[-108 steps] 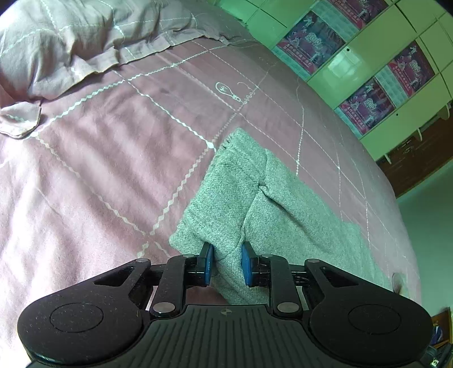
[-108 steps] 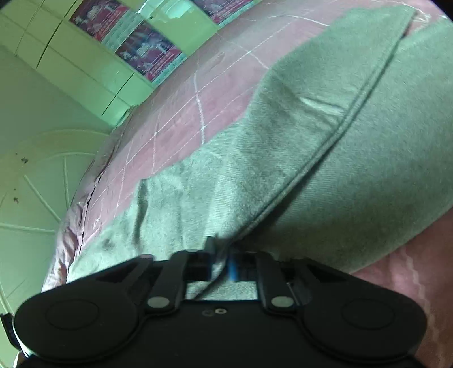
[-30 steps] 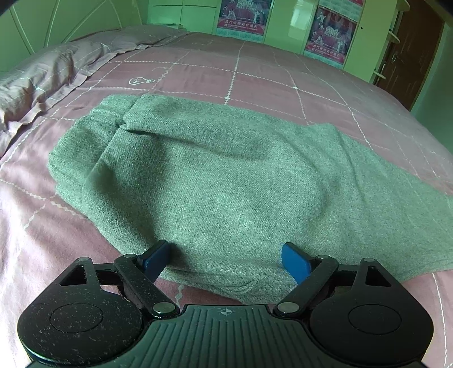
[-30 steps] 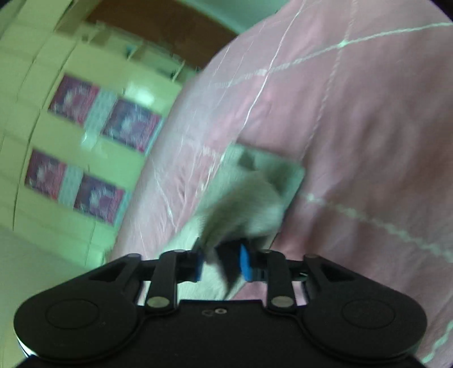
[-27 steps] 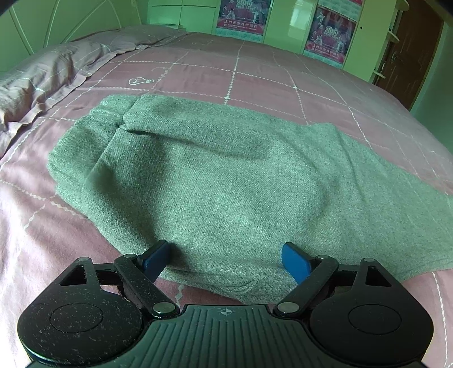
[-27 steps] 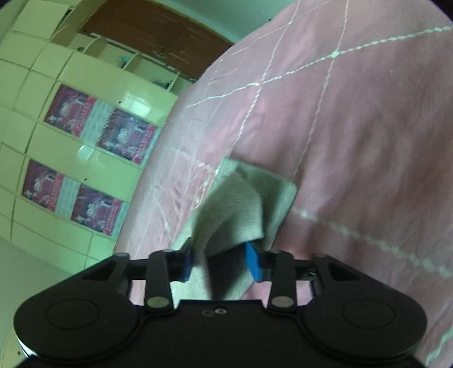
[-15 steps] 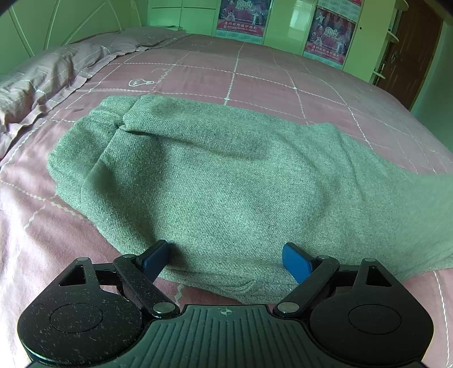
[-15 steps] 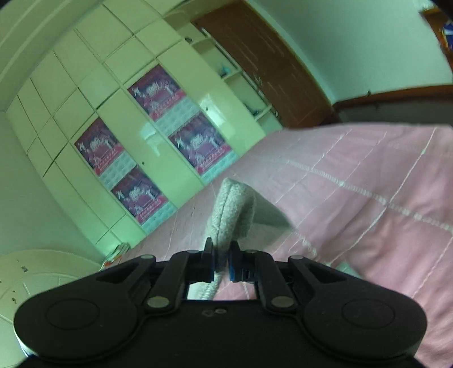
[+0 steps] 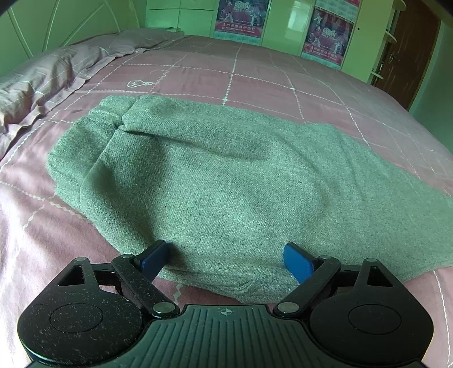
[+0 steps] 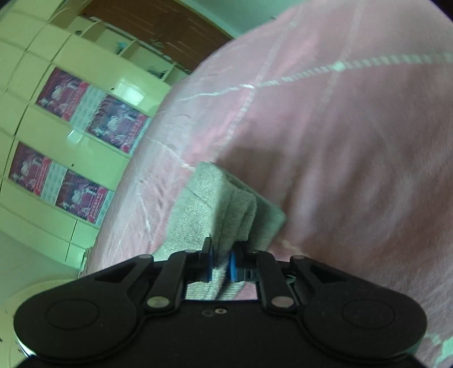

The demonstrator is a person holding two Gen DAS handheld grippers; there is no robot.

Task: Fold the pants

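The grey-green pants [image 9: 215, 181] lie folded lengthwise across the pink checked bedspread [image 9: 254, 76], waist end at the left, legs running off to the right. My left gripper [image 9: 226, 256] is open, its blue pads resting on the near edge of the cloth. My right gripper [image 10: 220, 267] is shut on the leg end of the pants [image 10: 218, 198] and holds that bunched end above the bedspread [image 10: 354, 141]. The right gripper is out of the left wrist view.
A pink pillow [image 9: 42, 76] lies at the head of the bed on the left. Green cupboards with red calendar posters [image 9: 240, 17] stand beyond the bed, also in the right wrist view [image 10: 85, 110]. A brown door [image 9: 407, 56] is at the far right.
My right gripper closed on the leg end and lifted it, then tilted back down toward the bedspread. The left gripper has stayed open and still on the near edge.
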